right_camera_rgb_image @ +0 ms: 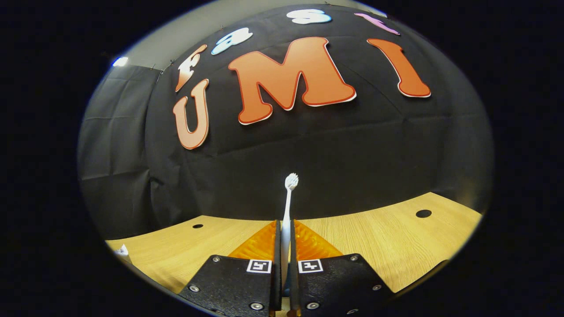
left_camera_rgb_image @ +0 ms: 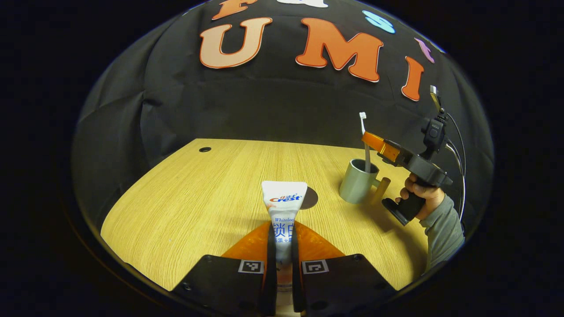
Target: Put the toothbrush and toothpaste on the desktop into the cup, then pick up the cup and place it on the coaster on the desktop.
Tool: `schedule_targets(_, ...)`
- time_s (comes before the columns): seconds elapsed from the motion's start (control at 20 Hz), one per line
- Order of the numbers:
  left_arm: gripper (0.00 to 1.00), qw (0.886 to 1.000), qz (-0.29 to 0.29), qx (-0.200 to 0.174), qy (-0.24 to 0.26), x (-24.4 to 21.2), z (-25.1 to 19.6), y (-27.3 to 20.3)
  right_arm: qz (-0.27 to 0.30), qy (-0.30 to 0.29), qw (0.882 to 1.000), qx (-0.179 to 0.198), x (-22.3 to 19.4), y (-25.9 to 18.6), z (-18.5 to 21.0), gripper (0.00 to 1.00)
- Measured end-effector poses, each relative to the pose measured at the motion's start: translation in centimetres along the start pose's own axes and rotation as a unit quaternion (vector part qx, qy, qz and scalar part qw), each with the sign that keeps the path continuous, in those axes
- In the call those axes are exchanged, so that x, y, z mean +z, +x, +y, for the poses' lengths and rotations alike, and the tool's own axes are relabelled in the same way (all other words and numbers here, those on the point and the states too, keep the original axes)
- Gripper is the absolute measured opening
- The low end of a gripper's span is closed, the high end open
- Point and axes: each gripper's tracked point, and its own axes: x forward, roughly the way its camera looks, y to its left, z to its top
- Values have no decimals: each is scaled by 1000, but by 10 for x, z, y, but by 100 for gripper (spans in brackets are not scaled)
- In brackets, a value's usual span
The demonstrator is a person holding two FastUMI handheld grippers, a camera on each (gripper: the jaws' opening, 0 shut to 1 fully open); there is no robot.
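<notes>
Left tool gripping toothpaste, right tool gripping toothbrush

A light wooden desk spans the lower half of the left gripper view, with a small round hole at its upper left. Black cloth hangs behind it.

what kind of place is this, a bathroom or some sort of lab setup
Likely a staged recording booth, not a bathroom: a black cloth wall behind a bare wooden desktop, with a cup and a handheld right gripper.
</notes>
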Motion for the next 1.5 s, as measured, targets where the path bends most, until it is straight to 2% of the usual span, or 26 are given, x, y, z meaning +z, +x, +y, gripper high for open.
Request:
schedule_targets(0.3, 18, 1000, 1, -4, 3, 2, -3, 16, -5, -29, 1000, -8, 1, -7, -3, 10)
schedule_targets(0.75, 18, 1000, 1, -10, 15, 17, -11, 26, 12, -20, 1000, -14, -8, -17, -9, 10)
schedule_targets(1.05, 17, 1000, -2, -18, 25, 29, -22, 45, 26, -41, 999, -11, -15, -25, -12, 11)
schedule_targets(1.15, 17, 999, -3, -24, 29, 32, -32, 52, 41, -41, 998, -5, -20, -30, -11, 18)
schedule_targets(1.2, 18, 999, -4, -29, 31, 33, -36, 54, 50, -34, 998, 5, -24, -33, -8, 27)
schedule_targets(1.25, 17, 999, -4, -35, 33, 33, -38, 57, 58, -28, 998, 12, -26, -35, -5, 30)
schedule_targets(1.45, 19, 998, -6, -49, 37, 34, -45, 63, 69, -37, 997, 0, -25, -45, -17, 47)
schedule_targets(1.5, 17, 998, -7, -52, 39, 35, -45, 64, 68, -38, 997, 0, -24, -48, -19, 54)
